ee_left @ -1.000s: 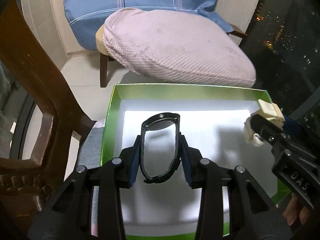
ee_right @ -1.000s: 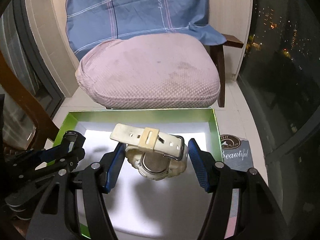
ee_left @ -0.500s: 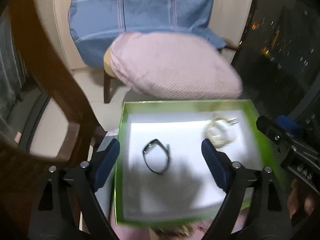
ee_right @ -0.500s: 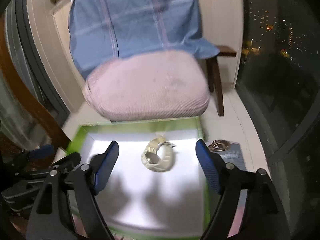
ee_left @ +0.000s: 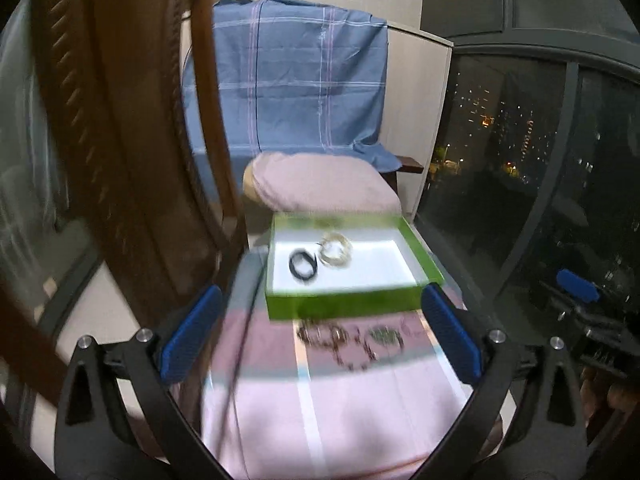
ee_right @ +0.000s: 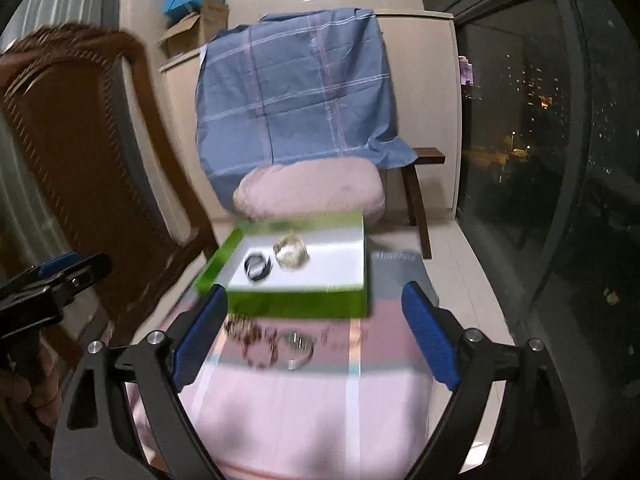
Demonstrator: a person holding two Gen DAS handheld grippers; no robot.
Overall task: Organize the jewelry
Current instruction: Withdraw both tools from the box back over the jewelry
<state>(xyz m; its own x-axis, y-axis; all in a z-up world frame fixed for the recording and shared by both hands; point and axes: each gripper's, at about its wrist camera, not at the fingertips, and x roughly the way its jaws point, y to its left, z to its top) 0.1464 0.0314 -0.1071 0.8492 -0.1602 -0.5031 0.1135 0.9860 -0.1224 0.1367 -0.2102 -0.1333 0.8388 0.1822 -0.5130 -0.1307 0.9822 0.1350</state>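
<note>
Left gripper (ee_left: 320,330) hovering wide open and empty, right gripper (ee_right: 314,332) likewise gaping, black watch (ee_left: 303,265) and cream watch (ee_left: 336,255) lying side by side in green box (ee_left: 352,304), loose jewelry (ee_left: 348,340) sitting blurred on pink cloth (ee_left: 340,412) just before it.

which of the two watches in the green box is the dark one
The black watch, a thin dark band lying on the left in the green box. The other one beside it is cream and bulkier.
</note>
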